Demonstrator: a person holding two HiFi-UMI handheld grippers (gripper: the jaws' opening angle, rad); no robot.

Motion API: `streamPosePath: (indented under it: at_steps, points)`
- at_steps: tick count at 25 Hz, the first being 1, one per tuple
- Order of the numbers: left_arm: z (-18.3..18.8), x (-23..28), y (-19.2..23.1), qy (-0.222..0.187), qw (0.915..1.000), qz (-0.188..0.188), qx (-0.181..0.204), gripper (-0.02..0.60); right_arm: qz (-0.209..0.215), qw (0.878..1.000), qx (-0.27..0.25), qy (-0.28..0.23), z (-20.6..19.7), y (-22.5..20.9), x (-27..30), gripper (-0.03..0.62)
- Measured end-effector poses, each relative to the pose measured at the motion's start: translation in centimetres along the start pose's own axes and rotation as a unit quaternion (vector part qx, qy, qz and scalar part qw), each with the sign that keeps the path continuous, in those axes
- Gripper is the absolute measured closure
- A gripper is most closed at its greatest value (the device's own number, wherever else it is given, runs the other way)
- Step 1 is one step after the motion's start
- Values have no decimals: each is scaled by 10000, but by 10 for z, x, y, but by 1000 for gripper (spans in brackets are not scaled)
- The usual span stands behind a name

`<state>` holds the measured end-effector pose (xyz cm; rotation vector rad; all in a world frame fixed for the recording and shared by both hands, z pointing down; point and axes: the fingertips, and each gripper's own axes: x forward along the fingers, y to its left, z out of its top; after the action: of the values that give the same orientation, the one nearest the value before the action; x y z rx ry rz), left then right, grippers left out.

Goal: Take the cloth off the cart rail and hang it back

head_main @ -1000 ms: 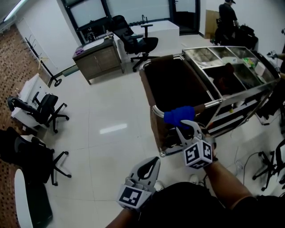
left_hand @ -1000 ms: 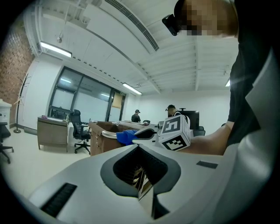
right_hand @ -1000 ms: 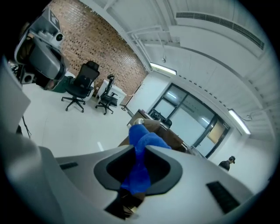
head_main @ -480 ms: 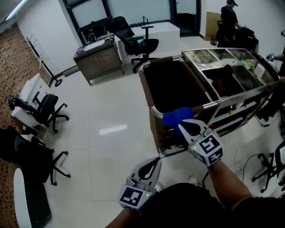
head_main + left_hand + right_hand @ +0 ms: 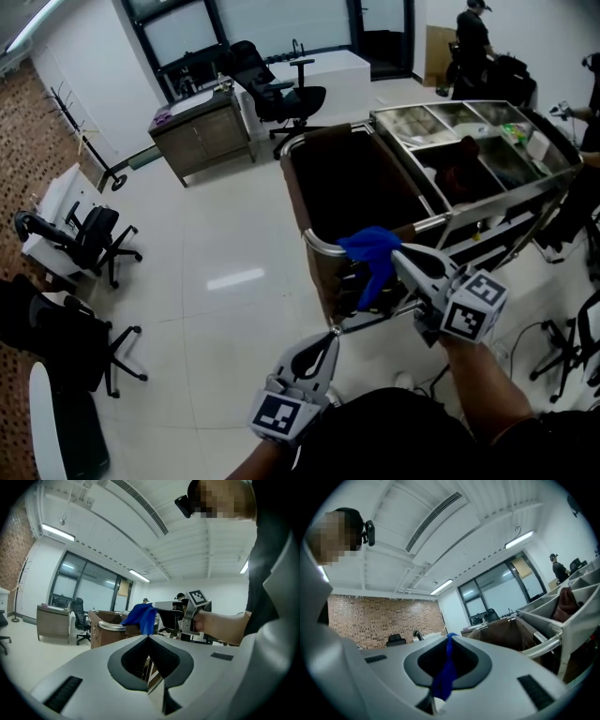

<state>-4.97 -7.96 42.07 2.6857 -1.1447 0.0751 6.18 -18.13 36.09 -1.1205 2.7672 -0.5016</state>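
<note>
The blue cloth (image 5: 369,251) hangs bunched from the tips of my right gripper (image 5: 398,255), just over the curved steel cart rail (image 5: 313,243). In the right gripper view a strip of the cloth (image 5: 446,673) is pinched between the closed jaws of the right gripper (image 5: 449,638). The rail (image 5: 544,643) lies to the right there. My left gripper (image 5: 324,339) is low and near me, short of the cart, with its fingers together and nothing in them. From the left gripper (image 5: 149,637) view the cloth (image 5: 141,618) shows above the rail (image 5: 110,626), held by the right gripper (image 5: 165,605).
The cart carries a brown bag (image 5: 352,183) and steel compartments (image 5: 469,141) holding items. Office chairs (image 5: 82,239) stand at the left, and a cabinet (image 5: 197,136) and desk at the back. People (image 5: 469,33) are at the far right. Cables and a chair base (image 5: 562,352) lie at the right.
My right gripper has closed on the blue cloth and moved right and up. The cloth, draped over the rail before, is now bunched and lifted. The left gripper has stayed put.
</note>
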Motion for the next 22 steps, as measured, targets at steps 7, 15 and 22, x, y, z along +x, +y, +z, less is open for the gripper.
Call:
streamPosePath:
  at_steps: [7,15,22]
  points:
    - [7,10,-9,-59,10000,22,49,581,133,9996,-49,-246,21,11,-39,560]
    - [16,20,-18,-83,9998,53,183,581,138,9995,-92,-258,18,13,-78,560]
    - [18,29,-26,-73,9997,29,214,581,211,9990,-401,55,9,24,-109,560]
